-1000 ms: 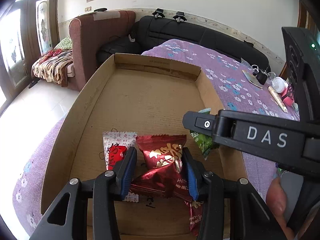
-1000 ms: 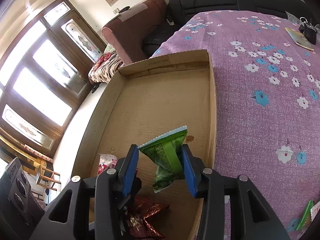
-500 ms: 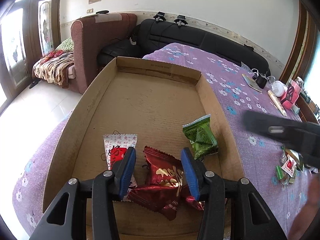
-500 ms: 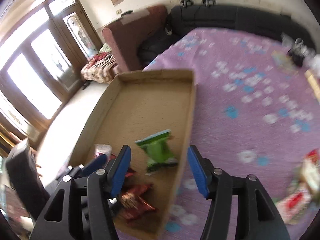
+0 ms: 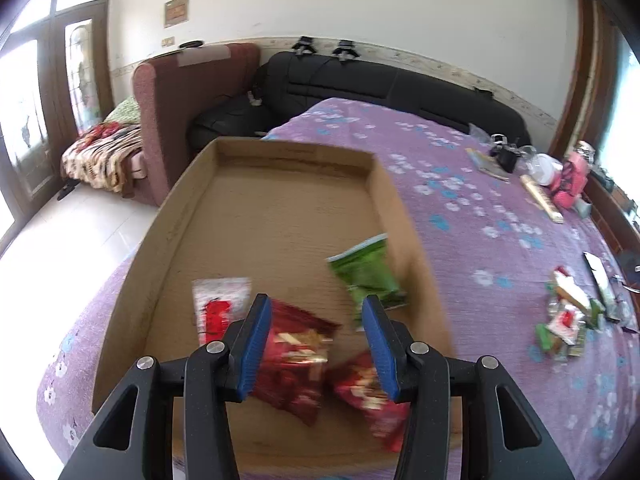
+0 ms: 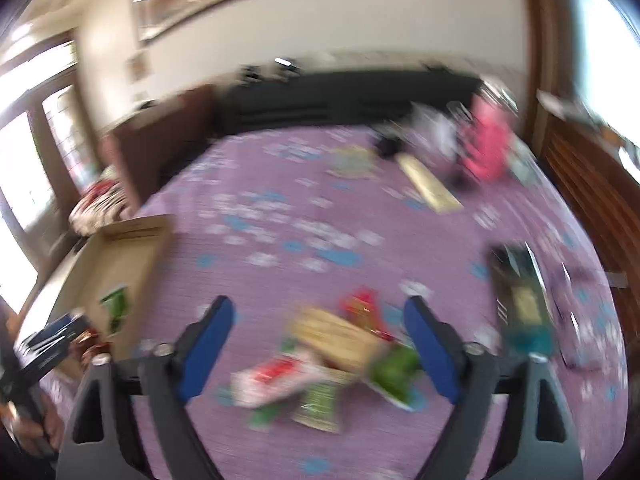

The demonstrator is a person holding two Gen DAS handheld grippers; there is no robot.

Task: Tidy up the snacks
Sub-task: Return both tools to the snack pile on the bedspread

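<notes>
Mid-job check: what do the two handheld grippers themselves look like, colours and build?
Both match. The left gripper has two blue ribbed pads on black plastic fingers, joined by black linkage arms with triangular cut-outs and silver pivot bolts. The right gripper has the same blue pads, black frame and bolts, though blurred. No cables, sleeves or readable markings show.

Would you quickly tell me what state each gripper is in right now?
Left gripper: open, empty, above the red foil snack packets.
Right gripper: open wide, empty, above the loose snack pile.
</notes>
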